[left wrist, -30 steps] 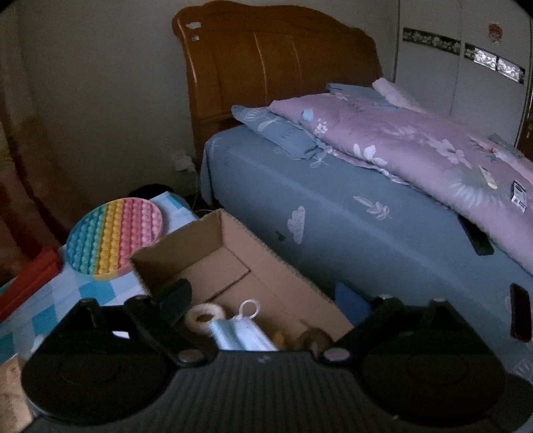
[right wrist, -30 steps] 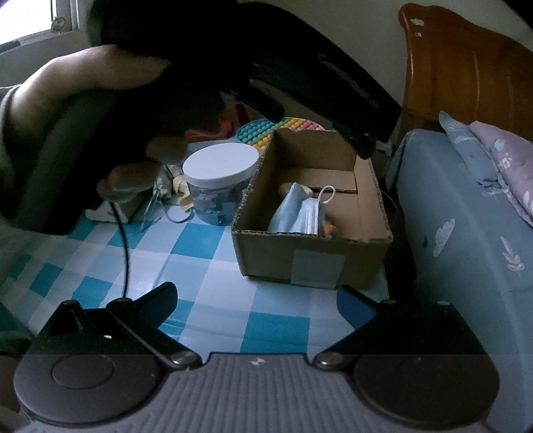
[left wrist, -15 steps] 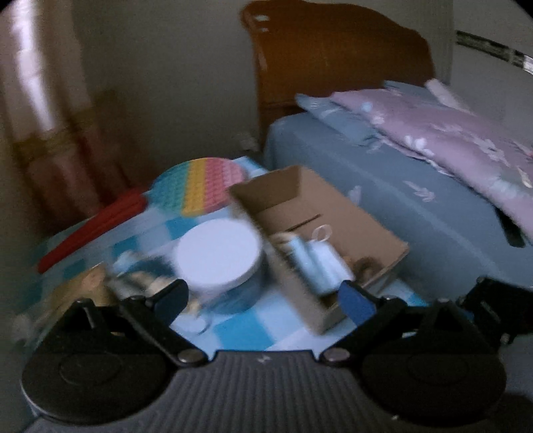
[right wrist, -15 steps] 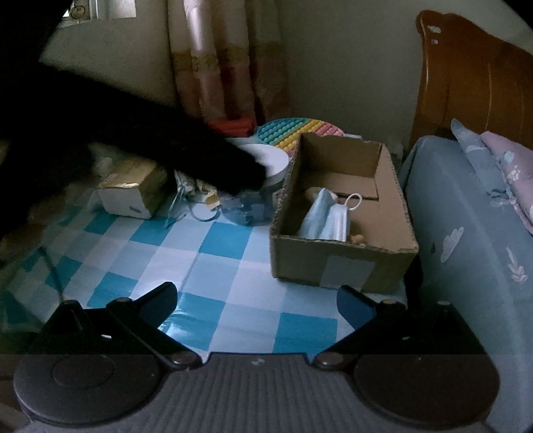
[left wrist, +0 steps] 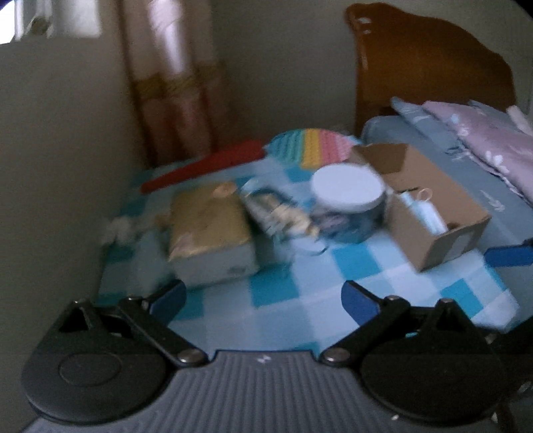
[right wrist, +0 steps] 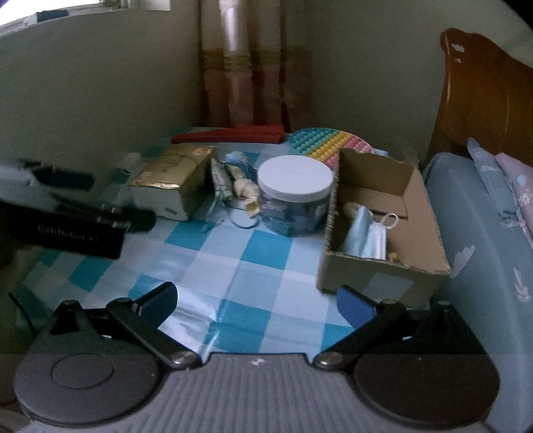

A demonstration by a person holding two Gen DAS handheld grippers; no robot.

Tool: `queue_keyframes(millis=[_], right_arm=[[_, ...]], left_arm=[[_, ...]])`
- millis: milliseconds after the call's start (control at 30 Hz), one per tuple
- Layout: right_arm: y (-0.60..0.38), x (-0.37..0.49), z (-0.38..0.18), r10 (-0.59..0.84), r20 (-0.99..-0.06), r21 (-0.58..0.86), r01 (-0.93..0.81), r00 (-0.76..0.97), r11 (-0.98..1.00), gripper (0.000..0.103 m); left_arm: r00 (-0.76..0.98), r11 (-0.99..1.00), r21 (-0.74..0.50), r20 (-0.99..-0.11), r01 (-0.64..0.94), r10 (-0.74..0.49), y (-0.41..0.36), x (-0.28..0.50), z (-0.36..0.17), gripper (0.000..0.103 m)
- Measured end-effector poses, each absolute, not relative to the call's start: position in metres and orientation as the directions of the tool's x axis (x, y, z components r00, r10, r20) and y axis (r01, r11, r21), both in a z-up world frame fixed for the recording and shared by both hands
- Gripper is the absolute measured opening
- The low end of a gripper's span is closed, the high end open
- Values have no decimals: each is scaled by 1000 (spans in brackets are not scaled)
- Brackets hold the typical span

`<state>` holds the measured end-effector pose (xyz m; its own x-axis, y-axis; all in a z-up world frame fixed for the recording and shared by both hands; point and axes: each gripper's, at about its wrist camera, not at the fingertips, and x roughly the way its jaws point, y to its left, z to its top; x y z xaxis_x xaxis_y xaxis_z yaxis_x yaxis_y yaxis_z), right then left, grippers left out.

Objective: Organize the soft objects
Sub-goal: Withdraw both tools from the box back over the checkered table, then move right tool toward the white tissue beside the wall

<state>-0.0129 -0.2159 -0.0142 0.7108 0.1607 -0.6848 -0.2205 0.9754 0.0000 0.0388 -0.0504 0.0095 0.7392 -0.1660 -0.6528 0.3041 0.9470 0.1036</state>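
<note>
A cardboard box sits on a checked counter, holding a blue face mask. Left of the box stands a white-lidded jar; farther left, a gold packet. Left gripper and right gripper hover apart, empty.

Dim, bluish room light from upper-left window; motion-smeared left view, sharper right, fisheye-curved edges.
</note>
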Motion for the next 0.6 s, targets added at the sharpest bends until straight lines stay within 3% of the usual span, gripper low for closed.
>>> queue_keyframes(millis=[600], right_arm=[[-172, 7, -11, 233, -686, -27, -343, 690, 939, 103]], left_arm=[[692, 993, 50, -721, 107, -38, 40, 41, -38, 99]])
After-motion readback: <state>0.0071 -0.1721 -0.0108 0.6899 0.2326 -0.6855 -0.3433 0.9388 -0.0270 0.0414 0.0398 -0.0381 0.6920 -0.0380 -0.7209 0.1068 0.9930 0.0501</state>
